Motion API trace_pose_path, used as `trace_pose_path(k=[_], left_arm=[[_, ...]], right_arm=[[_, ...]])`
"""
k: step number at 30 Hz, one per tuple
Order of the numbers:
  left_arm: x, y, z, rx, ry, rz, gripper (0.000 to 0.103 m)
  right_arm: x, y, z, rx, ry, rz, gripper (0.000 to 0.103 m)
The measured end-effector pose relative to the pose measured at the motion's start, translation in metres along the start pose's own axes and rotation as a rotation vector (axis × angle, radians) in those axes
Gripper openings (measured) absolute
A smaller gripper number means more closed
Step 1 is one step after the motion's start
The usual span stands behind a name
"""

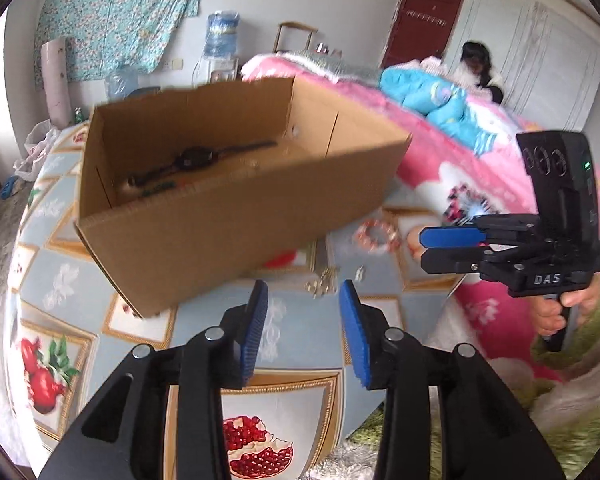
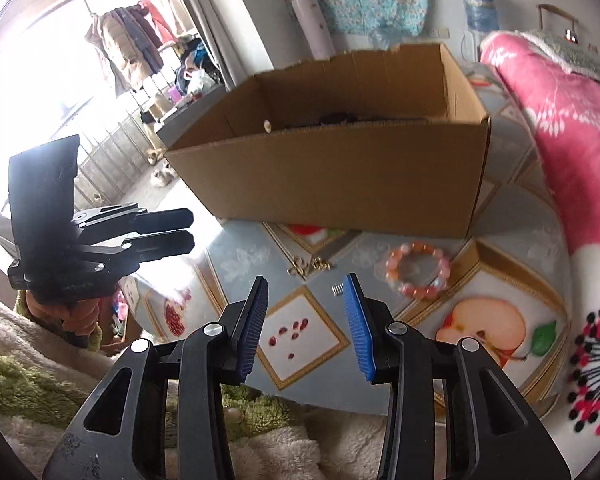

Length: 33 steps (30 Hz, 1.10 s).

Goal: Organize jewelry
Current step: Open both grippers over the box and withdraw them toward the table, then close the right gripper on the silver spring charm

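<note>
Bright window [image 2: 40, 60], red door [image 1: 424, 20], white walls, pink bedding [image 1: 440, 132]

I count one box [image 2: 340, 184] at the centre of the frame, with one watch [image 1: 192, 158] inside it. One bracelet [image 2: 418, 270] lies at centre right. Lower centre, there is one cluster of small gold pieces [image 2: 312, 266], too small to count singly, and one tiny clip [image 2: 337, 289]. Two grippers: left [image 1: 303, 320], right [image 2: 306, 314]. One water bottle [image 1: 222, 34] stands at the top.
</note>
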State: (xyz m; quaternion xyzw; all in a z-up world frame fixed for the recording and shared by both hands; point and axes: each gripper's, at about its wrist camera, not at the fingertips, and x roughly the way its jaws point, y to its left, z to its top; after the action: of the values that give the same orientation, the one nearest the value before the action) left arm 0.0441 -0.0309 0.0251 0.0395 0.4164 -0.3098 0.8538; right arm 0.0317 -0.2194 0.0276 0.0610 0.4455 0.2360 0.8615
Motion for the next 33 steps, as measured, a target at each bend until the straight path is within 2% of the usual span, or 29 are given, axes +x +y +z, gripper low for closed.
trace_pose_path(k=[5,11,20,33], left_arm=[[0.039,-0.011,-0.012,0.040,0.051,0.049,0.036],[0.059,-0.019,-0.015,0.104,0.076,0.054,0.036],[0.067,-0.021,-0.017,0.128,0.085,0.052,0.036],[0.073,-0.024,-0.019,0.147,0.095,0.061,0.036]], right_arm=[[0.026,0.003,0.000,-0.067,0.071,-0.033,0.038],[0.040,0.002,0.001,-0.127,0.102,-0.059,0.038],[0.053,0.003,0.000,-0.180,0.122,-0.076,0.038],[0.081,0.018,0.005,-0.288,0.133,-0.138,0.030]])
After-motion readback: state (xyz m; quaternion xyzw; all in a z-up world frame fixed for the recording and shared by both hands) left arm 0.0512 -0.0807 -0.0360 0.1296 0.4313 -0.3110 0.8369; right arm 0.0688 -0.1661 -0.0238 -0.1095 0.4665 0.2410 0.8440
